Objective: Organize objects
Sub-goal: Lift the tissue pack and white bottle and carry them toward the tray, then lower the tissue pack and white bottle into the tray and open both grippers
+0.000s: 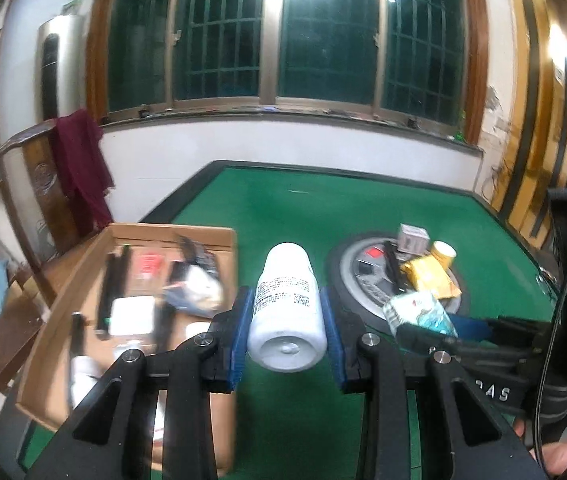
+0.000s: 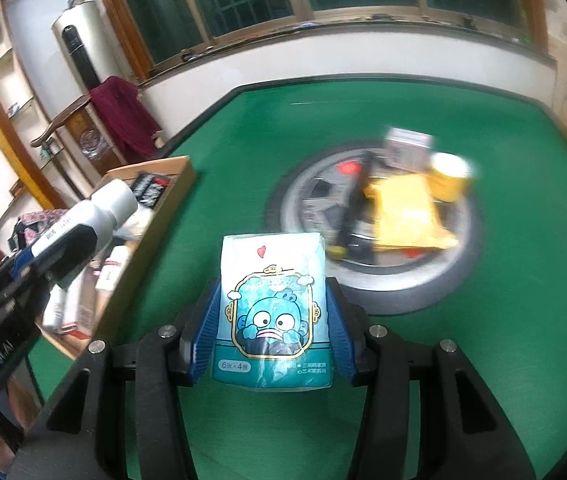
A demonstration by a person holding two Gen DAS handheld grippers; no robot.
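Note:
My left gripper [image 1: 286,320] is shut on a white plastic bottle [image 1: 286,312] with a printed label, held off the green table [image 1: 291,208], its base toward the camera. My right gripper [image 2: 271,316] is shut on a teal tissue pack [image 2: 273,312] with a blue cartoon face, also lifted. In the right wrist view the left gripper [image 2: 63,240] and its white bottle [image 2: 99,208] hang over the cardboard box [image 2: 179,172] at the left. In the left wrist view the right gripper [image 1: 439,328] with the tissue pack [image 1: 419,312] shows at the right.
The cardboard box [image 1: 219,236] at the left holds several dark and white items. A round grey tray [image 2: 403,280] mid-table carries a yellow packet [image 2: 407,212], a yellow-capped jar [image 2: 449,176] and a small white carton [image 2: 405,148]. A wooden chair [image 1: 43,184] with maroon cloth stands beyond.

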